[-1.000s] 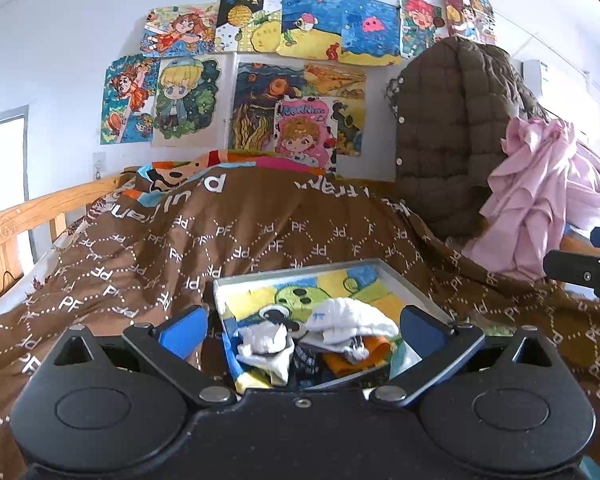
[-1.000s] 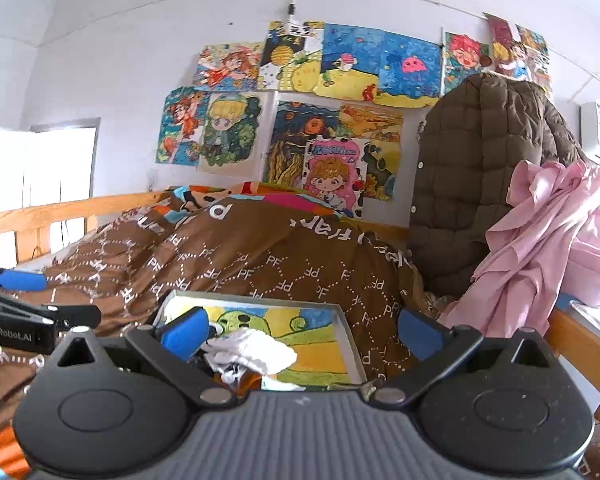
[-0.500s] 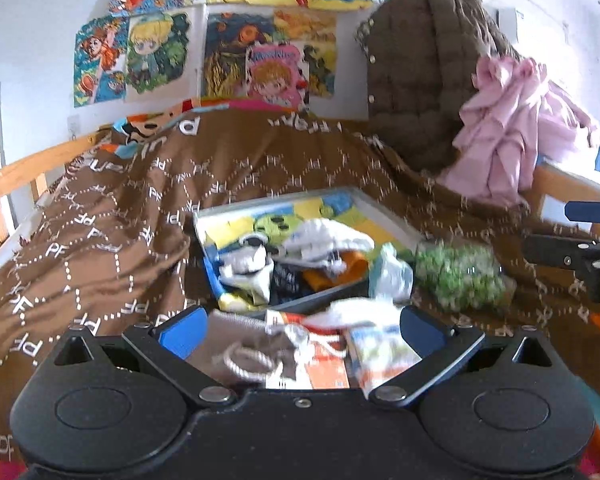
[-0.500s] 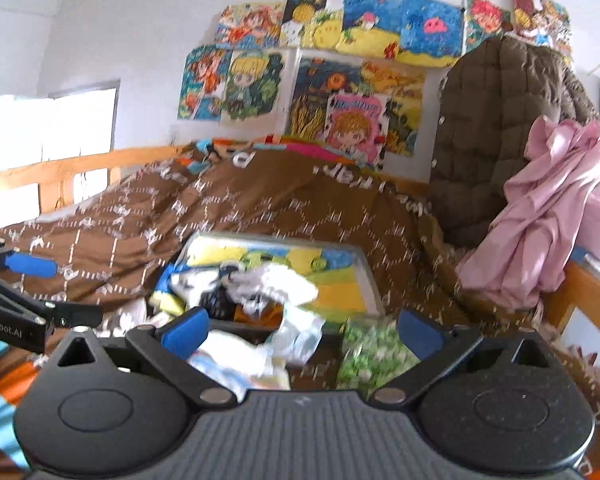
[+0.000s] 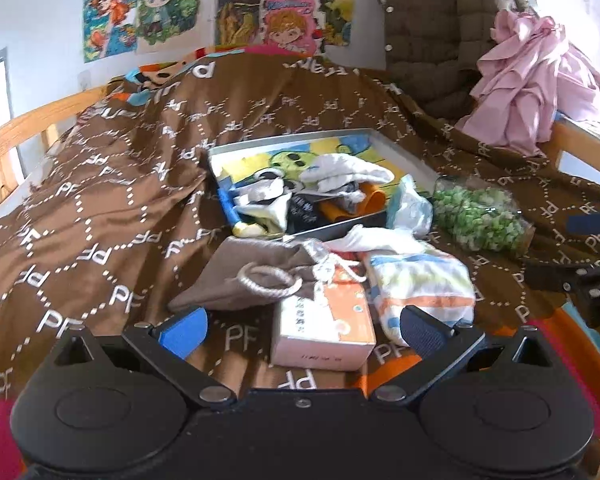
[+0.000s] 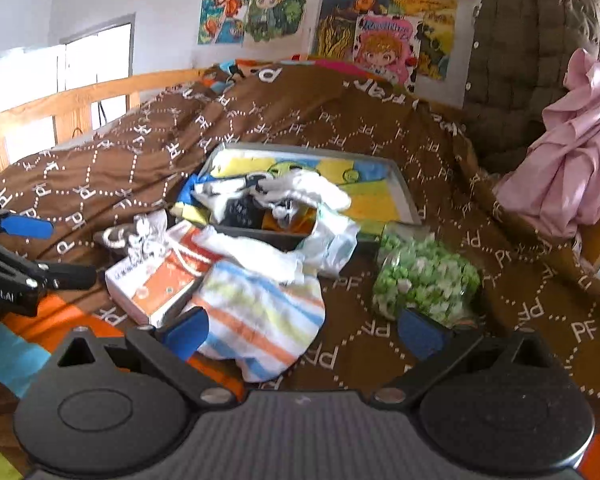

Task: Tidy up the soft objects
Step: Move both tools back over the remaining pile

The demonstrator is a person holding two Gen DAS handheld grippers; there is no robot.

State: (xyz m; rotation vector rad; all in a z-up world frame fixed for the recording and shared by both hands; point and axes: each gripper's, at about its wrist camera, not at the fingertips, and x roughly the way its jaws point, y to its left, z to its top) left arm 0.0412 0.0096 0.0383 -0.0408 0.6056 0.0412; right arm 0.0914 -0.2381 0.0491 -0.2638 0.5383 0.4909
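Note:
A shallow tray [image 5: 400, 156] [image 6: 404, 196] with a cartoon bottom lies on the brown bed cover and holds several small cloths and socks. In front of it lie a brown drawstring pouch [image 5: 256, 272], an orange-white box [image 5: 324, 324] [image 6: 156, 280], a striped cloth [image 5: 420, 284] [image 6: 260, 312], a white cloth [image 6: 260, 252] and a bag of green pieces [image 5: 480, 216] [image 6: 420, 276]. My left gripper [image 5: 300, 330] is open and empty just before the box. My right gripper [image 6: 302, 332] is open and empty over the striped cloth's near edge.
A brown padded jacket [image 5: 440, 32] and pink garment [image 5: 540, 80] hang at the back right. A wooden bed rail [image 5: 28, 120] runs along the left. Drawings [image 5: 284, 20] cover the wall. The brown cover [image 5: 100, 200] bulges behind the tray.
Both views have tilted downward. The pouch, box, striped cloth and green bag in front of the tray have come into view. Both grippers stay open.

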